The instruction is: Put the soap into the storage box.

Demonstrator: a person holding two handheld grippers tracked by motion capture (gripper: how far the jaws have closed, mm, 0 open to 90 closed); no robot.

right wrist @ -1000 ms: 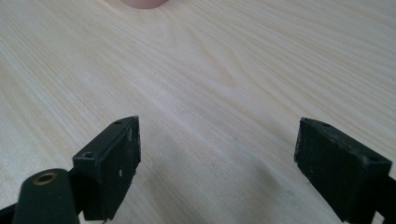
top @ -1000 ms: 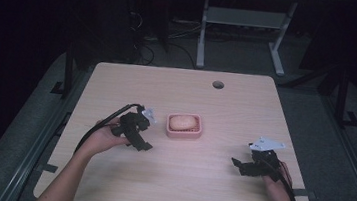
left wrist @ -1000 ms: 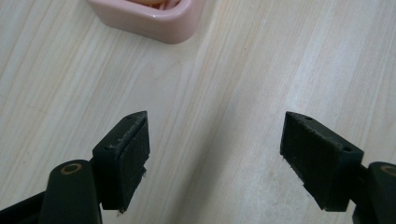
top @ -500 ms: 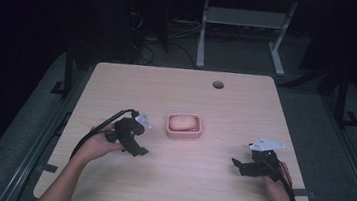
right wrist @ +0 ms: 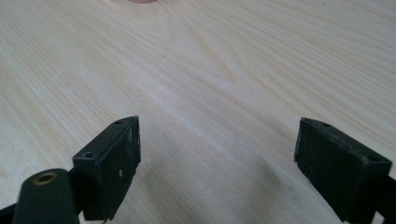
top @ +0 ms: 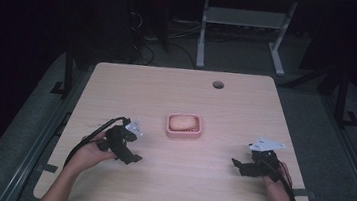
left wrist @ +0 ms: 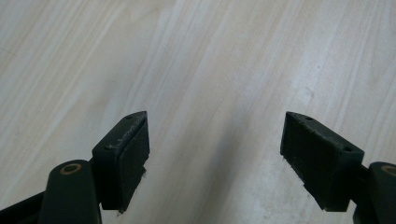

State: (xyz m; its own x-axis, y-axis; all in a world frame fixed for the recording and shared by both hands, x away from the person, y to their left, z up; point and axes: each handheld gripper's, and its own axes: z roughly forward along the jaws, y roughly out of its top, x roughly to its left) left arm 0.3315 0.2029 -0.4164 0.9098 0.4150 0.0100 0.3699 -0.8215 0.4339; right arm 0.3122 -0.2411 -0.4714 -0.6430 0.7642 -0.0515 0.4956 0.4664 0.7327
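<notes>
1. a light wooden table [top: 177, 90] fills the middle of the high view, with dark floor around it and a white metal frame [top: 239, 31] beyond its far edge at 12 o'clock.
2. a pink dish [top: 183, 126] sits near the table's centre, and a pale rounded lump [top: 182, 122] lies inside it; what the lump is cannot be told.
3. a small dark round hole [top: 218, 84] shows in the tabletop at about 1 o'clock from the dish, near the far edge.
4. the left gripper [top: 132, 158] lies at about 8 o'clock from the dish, held in the person's left hand [top: 88, 154], well apart from the dish.
5. in the left gripper view its two black jaws stand wide apart, with nothing between them but bare wood grain [left wrist: 210, 70].
6. the right gripper [top: 236, 163] is at about 4 o'clock from the dish, near the table's right edge, held in the right hand [top: 278, 184]; a grey three-cornered plate [top: 266, 145] sits on top of it.
7. in the right gripper view its jaws also stand wide, holding nothing, above bare tabletop; a sliver of the pink dish [right wrist: 142, 1] shows at the top edge, at about 11 o'clock.
8. a black cable [top: 94, 137] loops from the left gripper back toward the near-left of the table.
</notes>
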